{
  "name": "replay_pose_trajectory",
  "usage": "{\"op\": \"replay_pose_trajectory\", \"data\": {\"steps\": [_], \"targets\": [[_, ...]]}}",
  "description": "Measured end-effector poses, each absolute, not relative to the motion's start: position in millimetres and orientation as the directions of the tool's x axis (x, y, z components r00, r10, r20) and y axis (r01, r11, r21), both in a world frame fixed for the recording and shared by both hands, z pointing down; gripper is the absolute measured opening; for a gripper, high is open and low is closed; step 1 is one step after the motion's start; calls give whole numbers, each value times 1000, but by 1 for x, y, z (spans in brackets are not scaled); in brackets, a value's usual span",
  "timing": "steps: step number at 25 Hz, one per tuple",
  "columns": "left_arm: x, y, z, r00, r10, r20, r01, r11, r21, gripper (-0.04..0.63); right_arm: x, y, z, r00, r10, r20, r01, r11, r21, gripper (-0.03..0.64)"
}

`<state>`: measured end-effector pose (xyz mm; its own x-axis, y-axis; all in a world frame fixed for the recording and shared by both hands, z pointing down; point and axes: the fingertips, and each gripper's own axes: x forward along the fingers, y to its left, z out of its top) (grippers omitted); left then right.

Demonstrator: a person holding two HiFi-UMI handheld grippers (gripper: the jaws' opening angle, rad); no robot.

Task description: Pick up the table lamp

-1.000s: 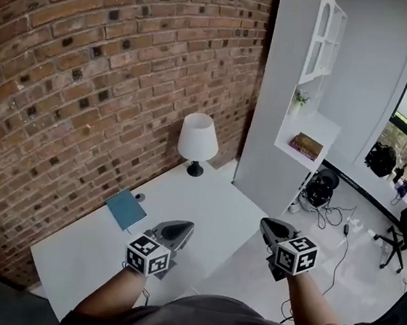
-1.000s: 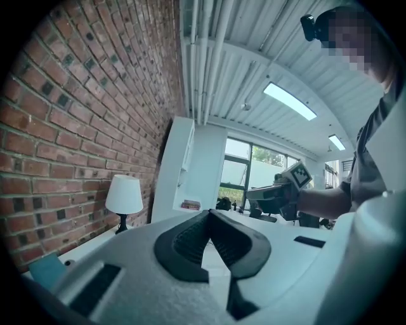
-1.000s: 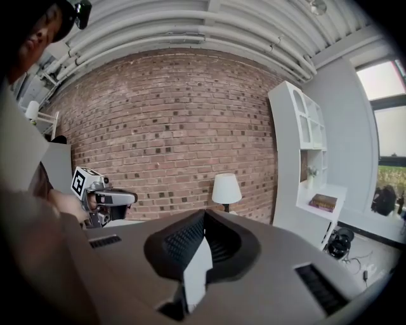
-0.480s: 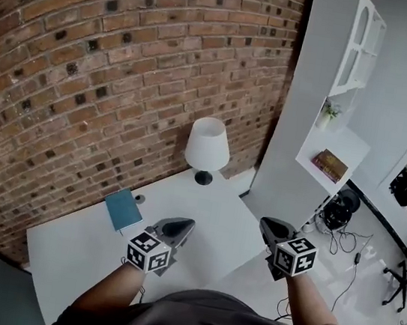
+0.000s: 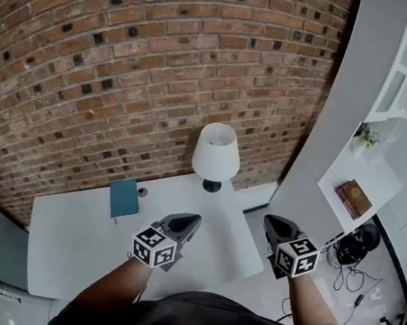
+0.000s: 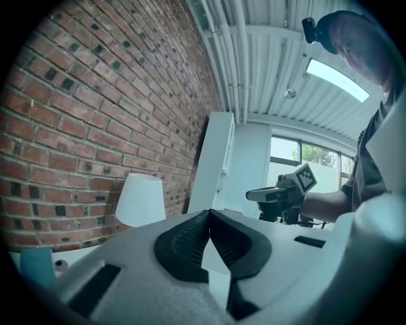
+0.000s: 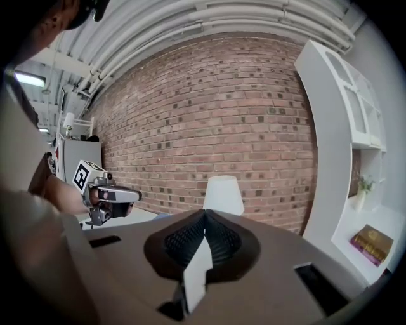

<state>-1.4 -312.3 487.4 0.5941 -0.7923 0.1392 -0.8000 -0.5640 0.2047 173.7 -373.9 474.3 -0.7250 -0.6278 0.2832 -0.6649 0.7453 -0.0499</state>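
white shade above a dark round base: table lamp, upright at the far end of the white table, close to the brick wall. long axis vertical, shade flaring downward, neck between shade and base barely visible.

left gripper: jaws pressed together, nothing between the pads, held over the table. right gripper: jaws likewise closed and empty, out past the table's right edge.

from the left gripper, lamp ahead but off to the left of the pointing line, well apart, no contact. from the right gripper, lamp almost dead ahead, just above the closed tips in the right gripper view, also well apart. teal book flat on the table, off to the left of the left gripper, clear of either path.

judged nearer: the left, though not by much. judged better aimed: the right. either way, jaws to be opened first, then probably a level approach across the upright axis, low under the shade, with care not to tip so top-heavy a shape.
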Motion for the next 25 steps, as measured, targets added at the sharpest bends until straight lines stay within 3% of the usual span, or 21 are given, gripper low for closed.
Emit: {"op": "replay_pose_trajectory", "data": {"steps": [16,25], "targets": [[-59,-368,512,670,-725,156,-740,-636,219,2,123,-397,495,-649,-716,256,-755,648,-101,-5],[-76,-371,518,653,-741,154,-753,-614,238,2,110,-409,505,-662,-696,278,-742,661,-114,-5]]}}
